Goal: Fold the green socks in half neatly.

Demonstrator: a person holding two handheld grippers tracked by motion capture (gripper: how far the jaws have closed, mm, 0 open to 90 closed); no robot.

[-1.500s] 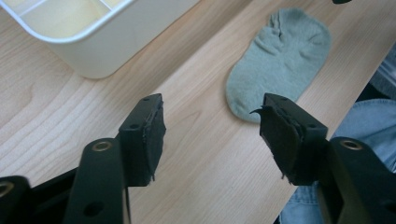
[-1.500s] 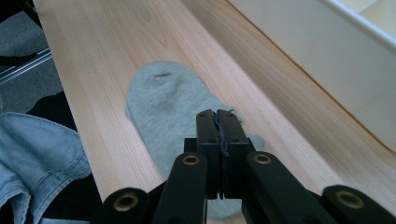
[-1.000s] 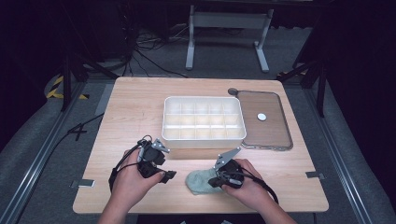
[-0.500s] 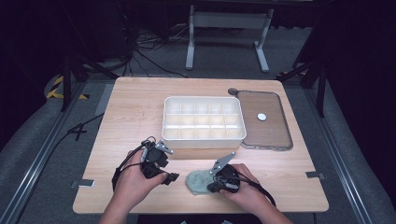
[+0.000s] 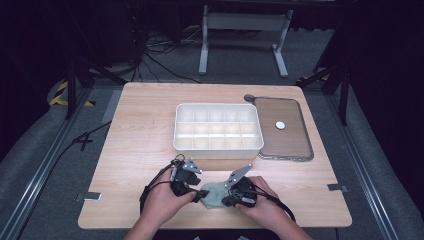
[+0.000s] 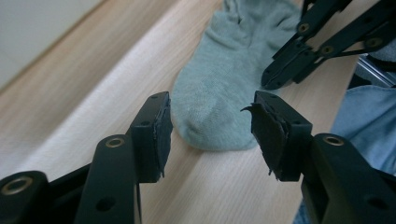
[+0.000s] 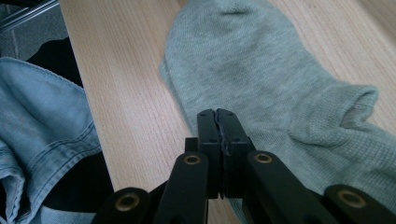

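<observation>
A grey-green sock (image 5: 214,194) lies flat on the wooden table (image 5: 140,130) near its front edge, between the two hands. My left gripper (image 5: 199,194) sits low at the sock's left end. In the left gripper view its jaws (image 6: 210,135) stand apart and have just been closing, with the sock's toe (image 6: 219,93) just ahead of the gap and touching neither pad. My right gripper (image 5: 226,201) is shut, its tip (image 7: 217,116) over the sock (image 7: 261,70) at its near edge. Whether fabric is pinched I cannot tell. The right gripper (image 6: 280,77) also shows beside the sock.
A white compartment box (image 5: 218,127) stands at mid-table. Right of it lies a flat brown lid (image 5: 285,137) with a small white disc (image 5: 280,125) on it. A denim sleeve (image 7: 42,121) hangs at the table's front edge. Bare wood spreads to the left.
The left hand has sunk and slid right, bringing its gripper up to the sock's end with jaws narrower than before. The right hand has stayed on the sock.
</observation>
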